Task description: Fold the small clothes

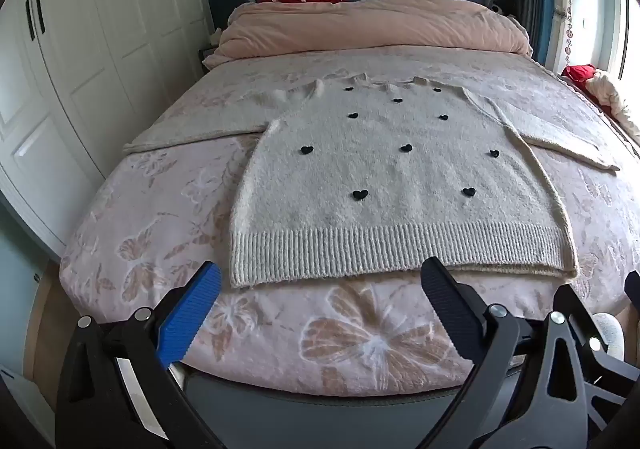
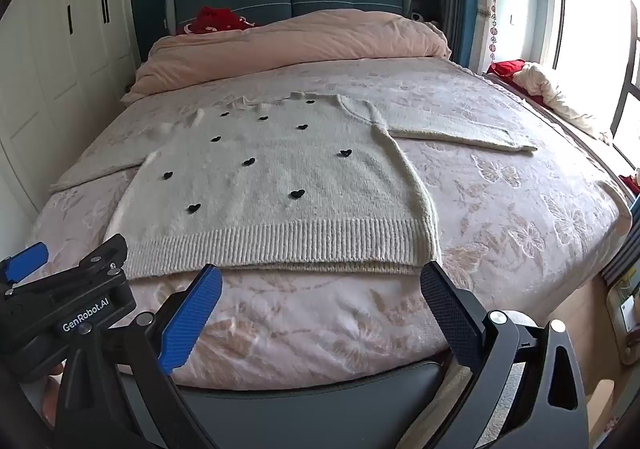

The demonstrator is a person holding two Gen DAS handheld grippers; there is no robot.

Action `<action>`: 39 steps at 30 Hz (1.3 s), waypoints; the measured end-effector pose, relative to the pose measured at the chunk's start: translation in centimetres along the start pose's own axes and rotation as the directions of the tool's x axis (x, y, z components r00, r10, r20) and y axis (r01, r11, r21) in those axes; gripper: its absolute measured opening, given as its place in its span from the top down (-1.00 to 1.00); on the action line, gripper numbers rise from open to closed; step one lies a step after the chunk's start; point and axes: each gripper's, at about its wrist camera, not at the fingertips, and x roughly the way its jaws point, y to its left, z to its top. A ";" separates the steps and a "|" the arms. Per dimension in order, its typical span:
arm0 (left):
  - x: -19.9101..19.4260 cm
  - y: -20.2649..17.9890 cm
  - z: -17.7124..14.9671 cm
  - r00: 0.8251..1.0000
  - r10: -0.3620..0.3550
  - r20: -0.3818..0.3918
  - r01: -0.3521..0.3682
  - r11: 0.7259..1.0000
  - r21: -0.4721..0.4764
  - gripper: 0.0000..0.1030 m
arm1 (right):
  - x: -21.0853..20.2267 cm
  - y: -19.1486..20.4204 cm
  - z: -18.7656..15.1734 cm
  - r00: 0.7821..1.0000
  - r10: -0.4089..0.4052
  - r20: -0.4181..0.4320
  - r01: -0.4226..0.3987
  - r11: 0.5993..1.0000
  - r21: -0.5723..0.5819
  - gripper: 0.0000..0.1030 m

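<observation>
Sweater [image 1: 384, 185] flat on bed [image 1: 160, 217]; left gripper [image 1: 320, 289], right gripper [image 2: 320, 289] fingers spread wide, empty.

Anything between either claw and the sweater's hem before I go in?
Nothing visible. The sweater lies flat on the bed, hem nearest. Both the left claw and the right claw are open, apart from the hem, with only bare bedspread between.

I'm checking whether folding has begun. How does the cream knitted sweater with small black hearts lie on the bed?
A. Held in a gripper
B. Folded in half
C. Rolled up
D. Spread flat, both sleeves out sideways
D: the cream knitted sweater with small black hearts lies flat, both sleeves extended sideways.
</observation>
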 end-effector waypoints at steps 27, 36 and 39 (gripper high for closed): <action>-0.1 0.0 0.1 1.000 0.014 0.012 -0.014 1.000 0.011 -0.88 | -0.2 -0.2 0.2 1.000 -0.001 -0.005 0.001 1.000 0.003 -0.90; -0.1 -0.1 0.1 1.000 0.016 0.012 -0.016 1.000 0.010 -0.87 | -0.3 -0.2 0.1 1.000 -0.005 -0.005 0.005 1.000 0.001 -0.90; -0.1 -0.1 0.1 1.000 0.015 0.011 -0.015 1.000 0.010 -0.87 | -0.2 -0.2 0.1 1.000 -0.004 -0.006 0.004 1.000 0.000 -0.90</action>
